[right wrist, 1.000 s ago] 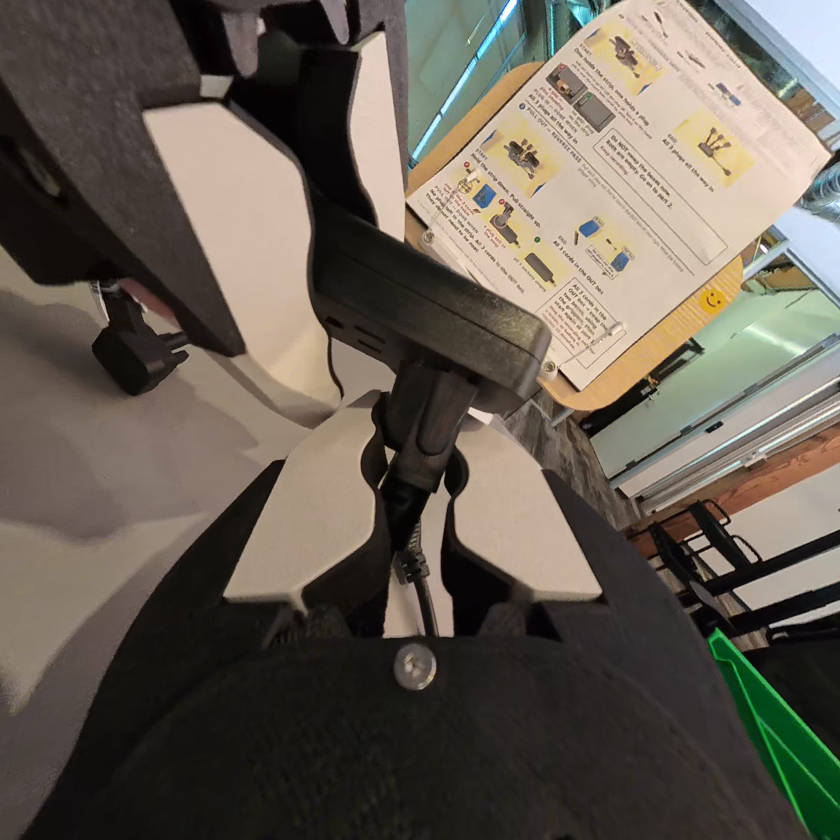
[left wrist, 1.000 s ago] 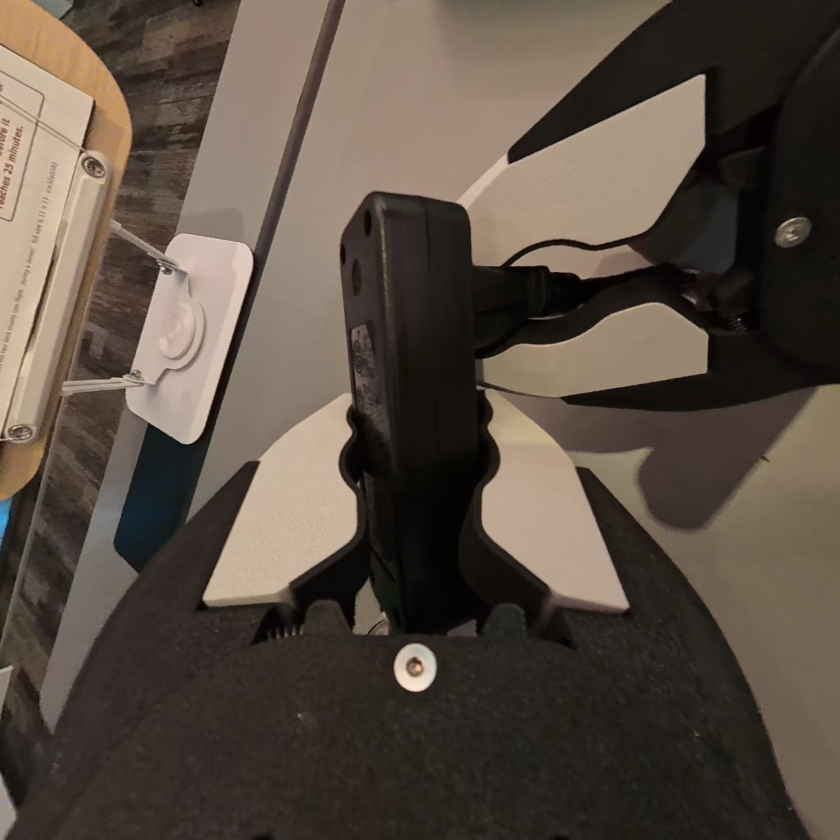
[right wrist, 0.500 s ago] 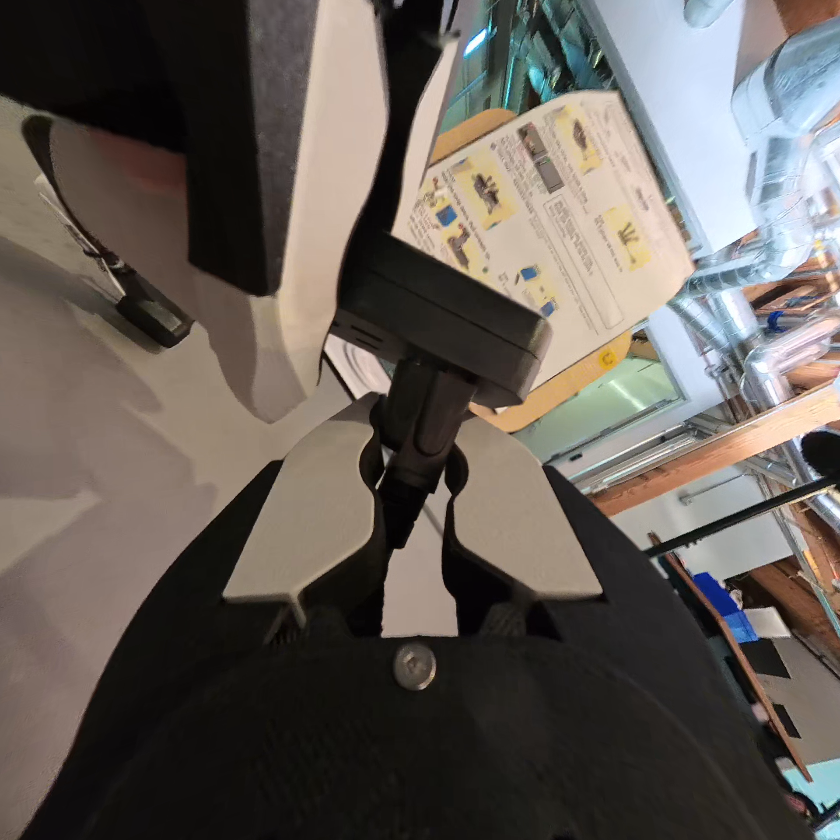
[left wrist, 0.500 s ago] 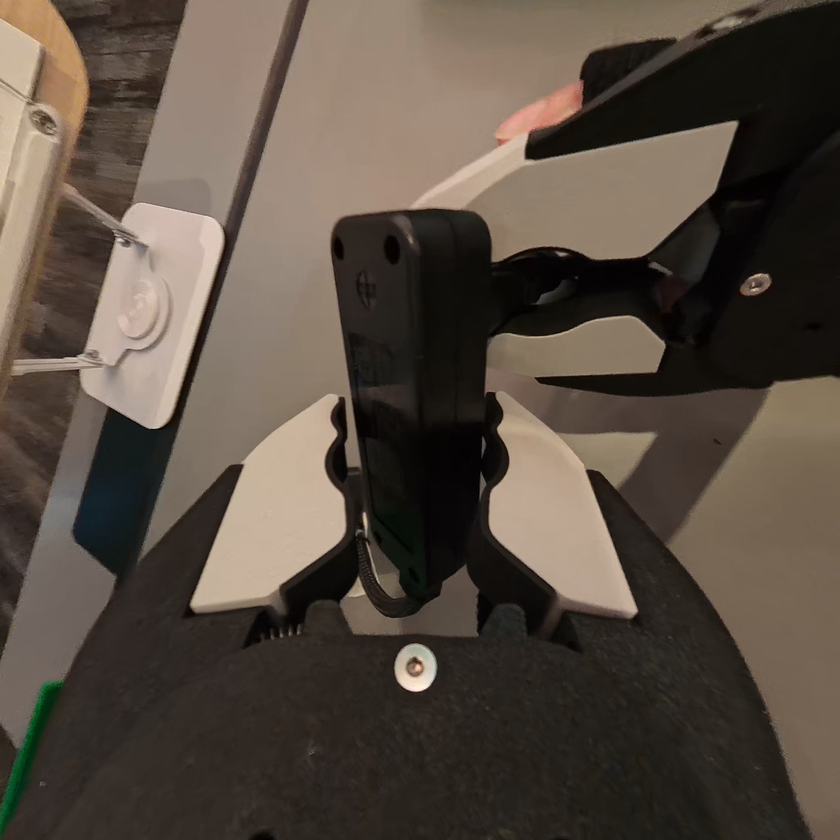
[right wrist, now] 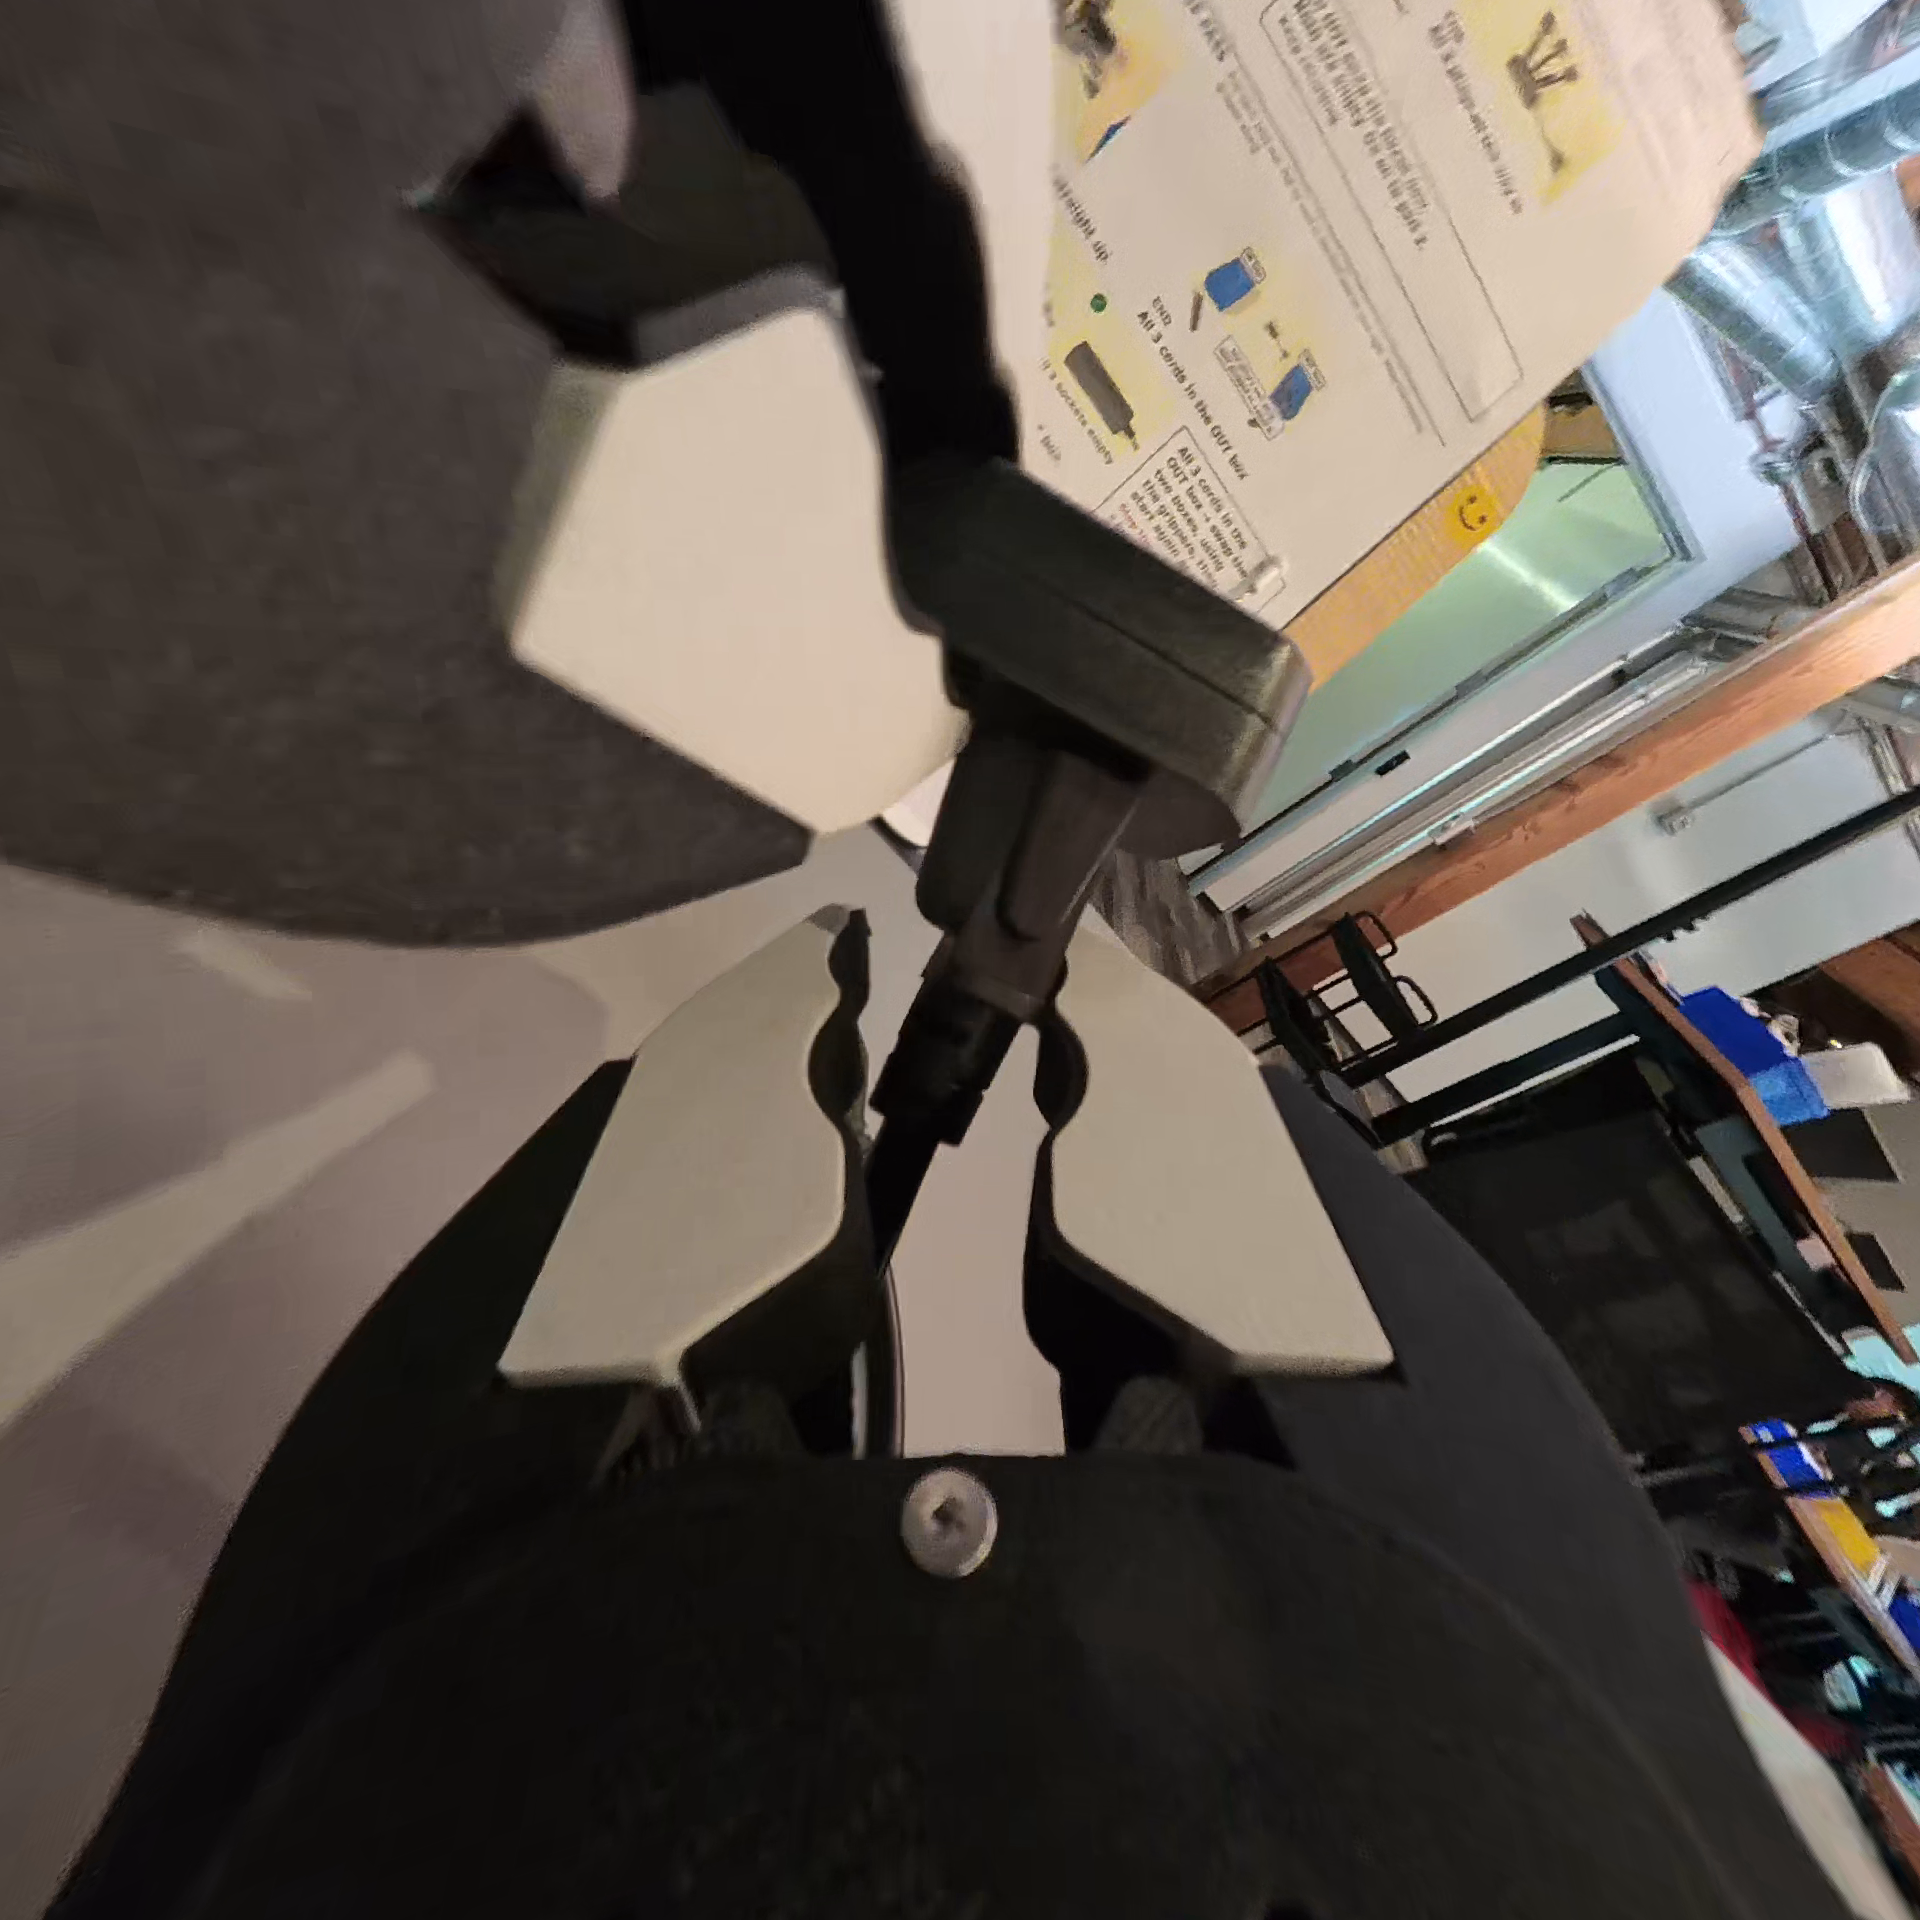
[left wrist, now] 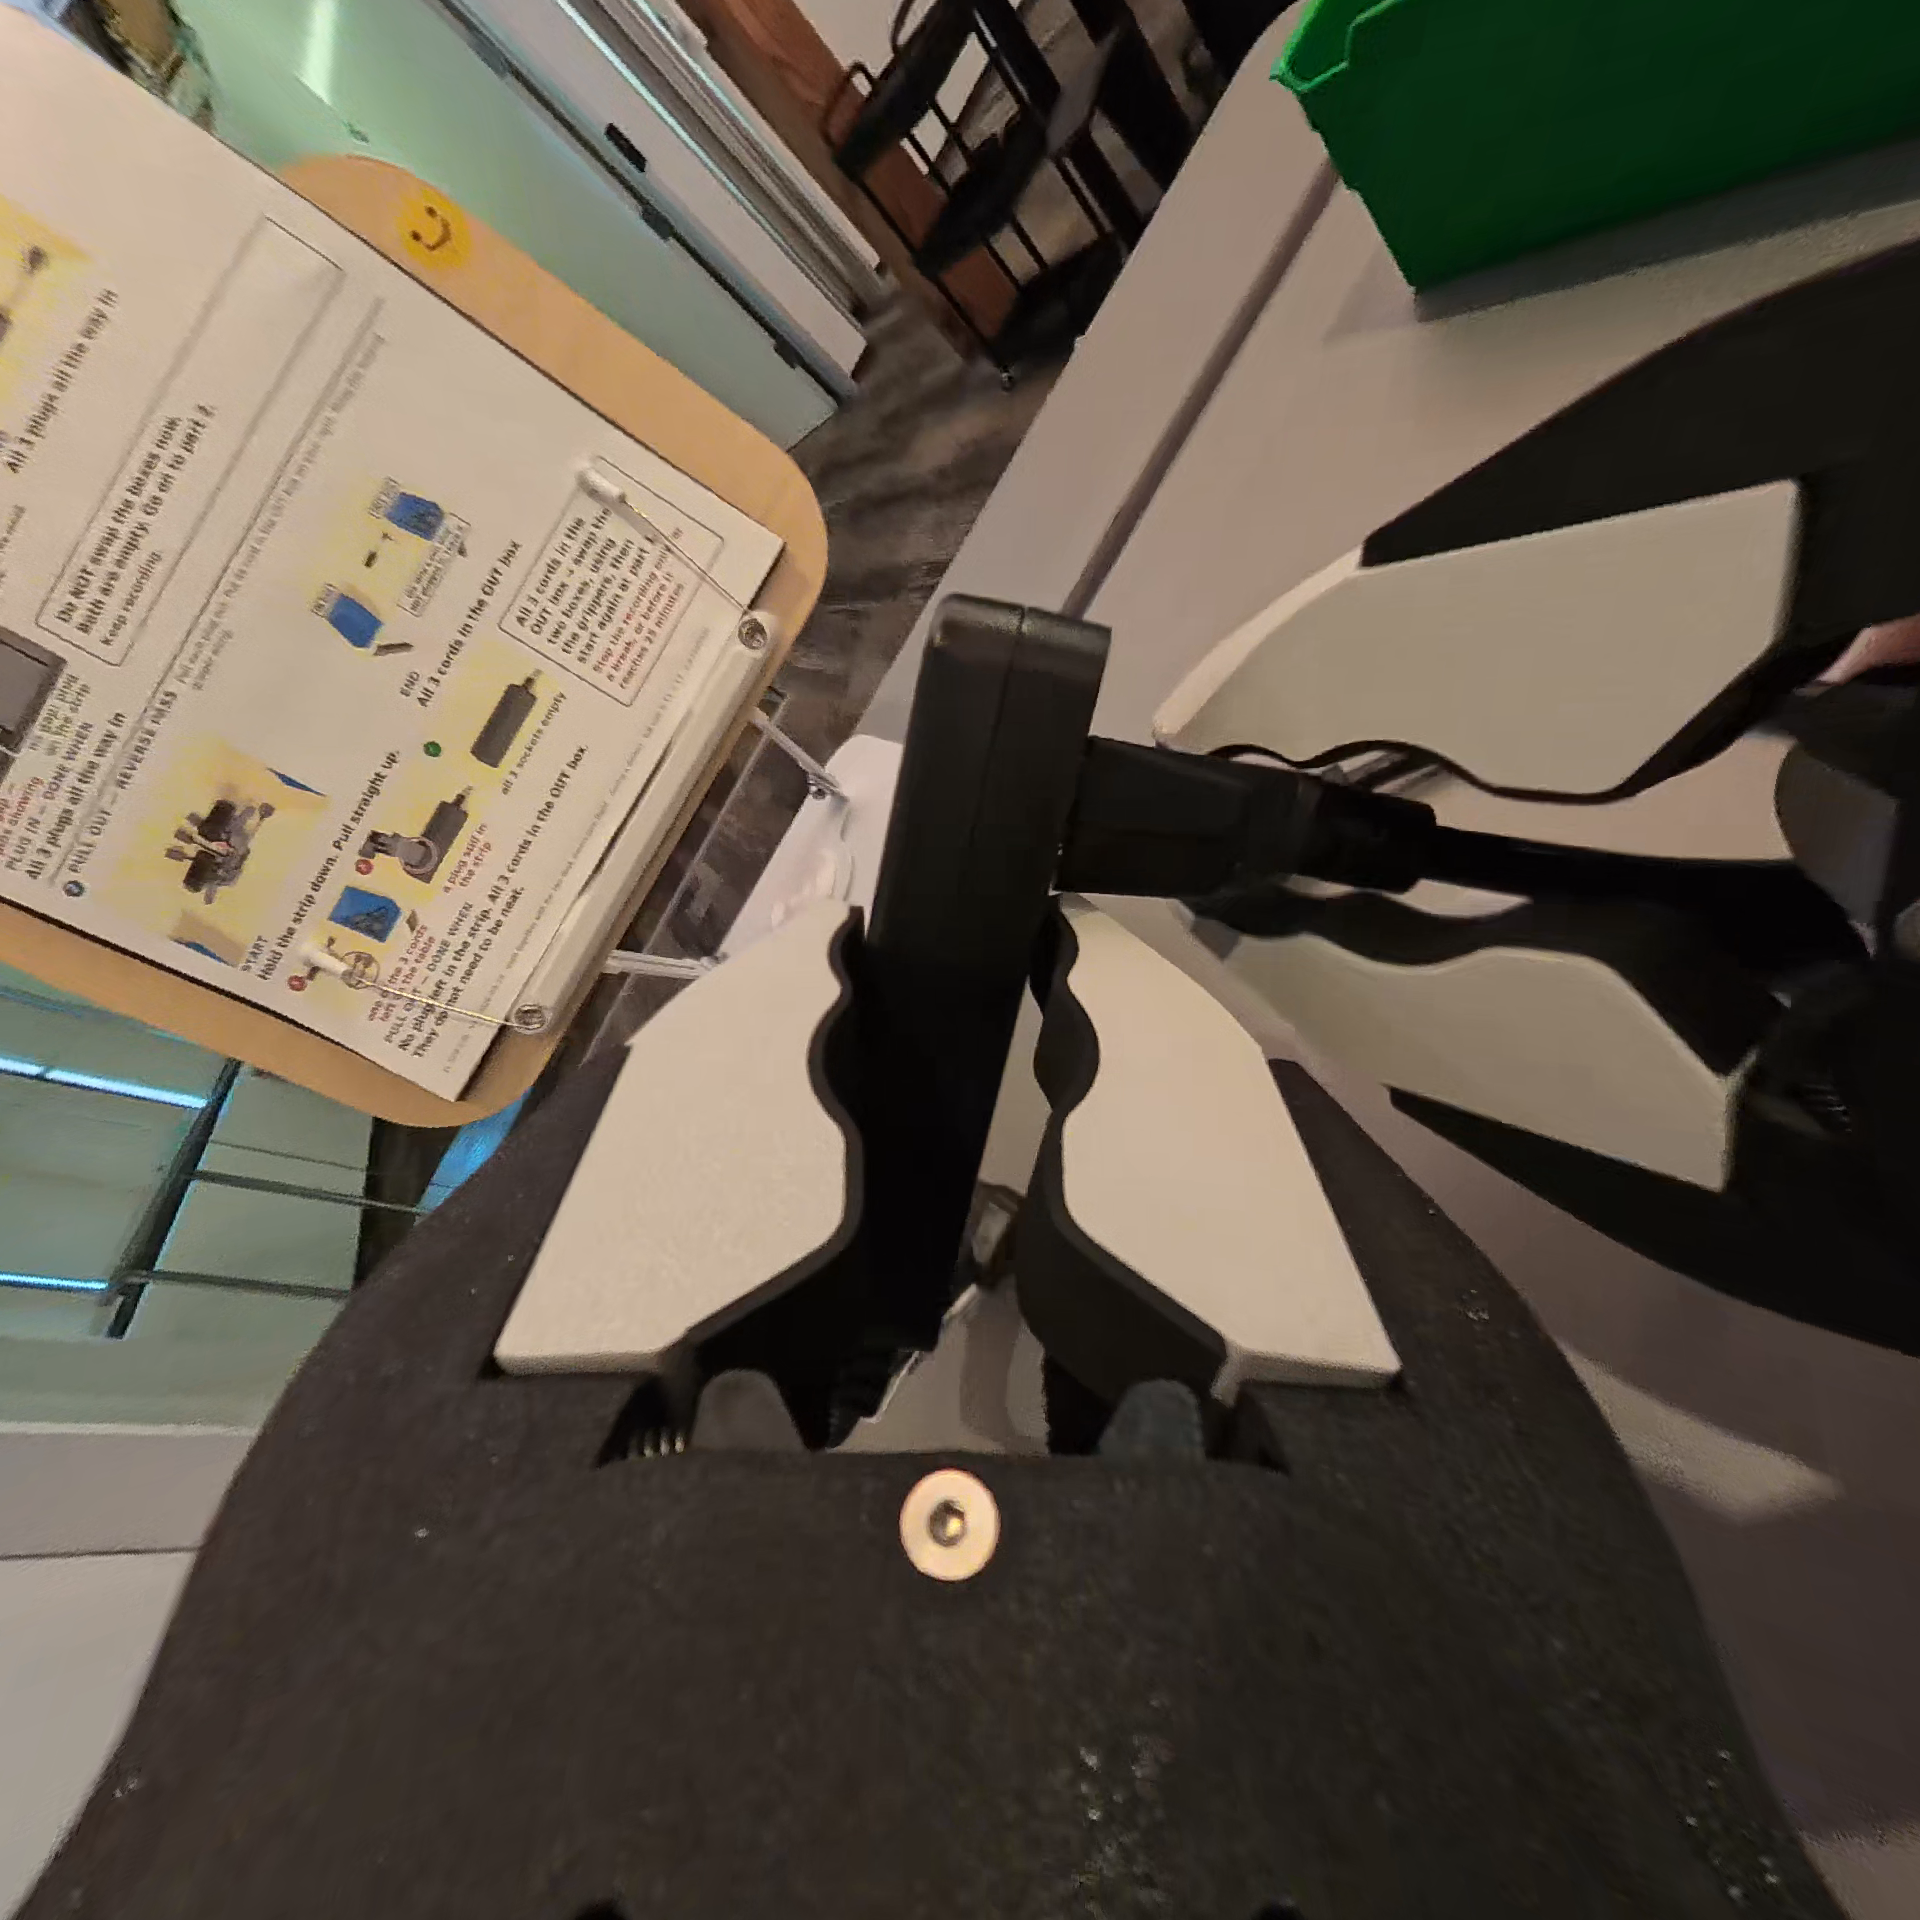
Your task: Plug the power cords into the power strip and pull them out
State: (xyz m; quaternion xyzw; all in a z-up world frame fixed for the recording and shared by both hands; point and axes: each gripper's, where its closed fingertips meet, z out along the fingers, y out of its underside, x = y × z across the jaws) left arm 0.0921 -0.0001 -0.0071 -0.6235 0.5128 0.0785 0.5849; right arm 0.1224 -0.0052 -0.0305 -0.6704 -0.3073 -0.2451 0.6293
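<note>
**Strip clamped in the left gripper, plug seated, right fingers loose around the cord**

The left gripper [left wrist: 940, 1049] is clamped on the black power strip [left wrist: 977, 831], fingers pressed to its two broad faces, holding it on edge above the table. The right gripper [right wrist: 940, 1039] has its fingers apart around the plug [right wrist: 1013, 883] and its strain relief; a gap shows on the left side, and I cannot tell whether the right finger touches. The plug sits in the strip's right face, apparently fully home

Judged from its look, the strip is a rigid, light plastic block with smooth faces that could slip or twist under a pull, so the grip low across its width suits it. The plug body is stiff moulded plastic and is the place to hold; the cord [left wrist: 1558, 862] behind it is limp and should not take the load

To the left stands a wooden board [left wrist: 748, 488] carrying an instruction sheet [left wrist: 343, 582]. A green bin [left wrist: 1621, 125] sits far right on the grey table [left wrist: 1247, 374]. Nothing blocks a straight pull to the right
</note>
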